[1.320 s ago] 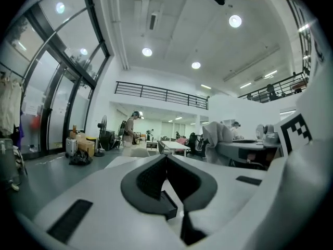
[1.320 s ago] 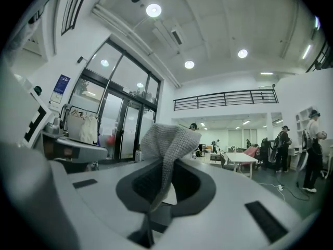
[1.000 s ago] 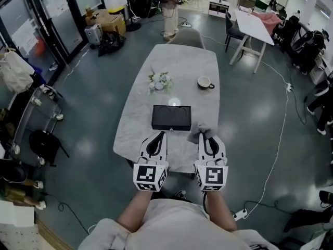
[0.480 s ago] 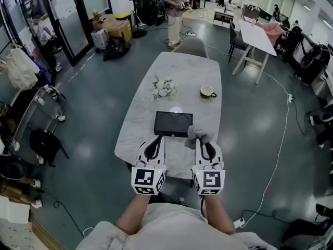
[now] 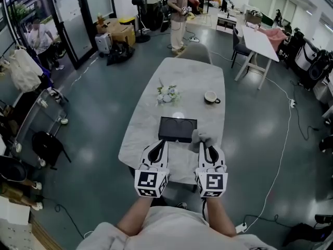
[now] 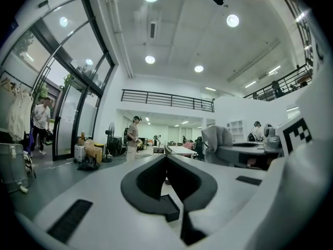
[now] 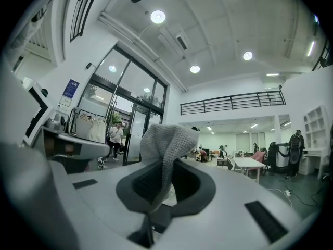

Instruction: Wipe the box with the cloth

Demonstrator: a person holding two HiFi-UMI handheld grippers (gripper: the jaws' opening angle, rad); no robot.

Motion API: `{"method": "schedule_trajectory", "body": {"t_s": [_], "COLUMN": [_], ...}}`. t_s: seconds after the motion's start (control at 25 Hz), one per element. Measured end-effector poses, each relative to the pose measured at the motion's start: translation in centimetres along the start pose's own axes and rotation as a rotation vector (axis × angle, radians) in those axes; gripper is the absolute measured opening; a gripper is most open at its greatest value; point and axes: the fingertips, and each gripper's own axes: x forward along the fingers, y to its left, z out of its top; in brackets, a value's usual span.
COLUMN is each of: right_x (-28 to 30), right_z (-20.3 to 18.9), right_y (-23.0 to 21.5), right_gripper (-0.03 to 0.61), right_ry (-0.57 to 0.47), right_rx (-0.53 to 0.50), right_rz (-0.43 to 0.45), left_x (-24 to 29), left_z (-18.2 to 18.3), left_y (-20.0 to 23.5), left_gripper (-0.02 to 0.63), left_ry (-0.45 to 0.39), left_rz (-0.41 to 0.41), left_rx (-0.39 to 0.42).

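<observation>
A flat black box (image 5: 178, 129) lies on the marble table (image 5: 151, 120), near its front end. My right gripper (image 5: 207, 149) is shut on a grey knitted cloth (image 5: 202, 137), which bunches up just off the box's near right corner. In the right gripper view the cloth (image 7: 166, 139) stands up out of the closed jaws. My left gripper (image 5: 157, 149) hovers just in front of the box's near left edge, shut, with nothing in it. The left gripper view looks level across the room and shows the cloth (image 6: 216, 137) to its right, not the box.
A small bunch of pale flowers (image 5: 168, 94) and a cup on a saucer (image 5: 211, 97) stand beyond the box. A grey chair (image 5: 195, 51) sits at the table's far end, with a person (image 5: 179, 14) standing behind it. Another white table (image 5: 261, 40) is at the back right.
The head view has shifted a little. Both grippers keep about the same place at the box's near edge, and the cloth stays in the right gripper.
</observation>
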Motion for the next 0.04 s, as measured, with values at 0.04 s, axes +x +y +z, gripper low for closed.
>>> {"method": "schedule_trajectory", "body": {"t_s": [0.04], "right_x": [-0.02], "right_z": [0.01], "right_y": [0.03], "right_gripper": [0.046], "right_ry": [0.004], "right_rx": [0.003], "right_rz": [-0.001], "left_x": [-0.02], "left_z": [0.06], "left_y": [-0.05], "left_gripper": [0.023], "left_ry": [0.002], "left_rz": [-0.003], "left_rx": [-0.001]}}
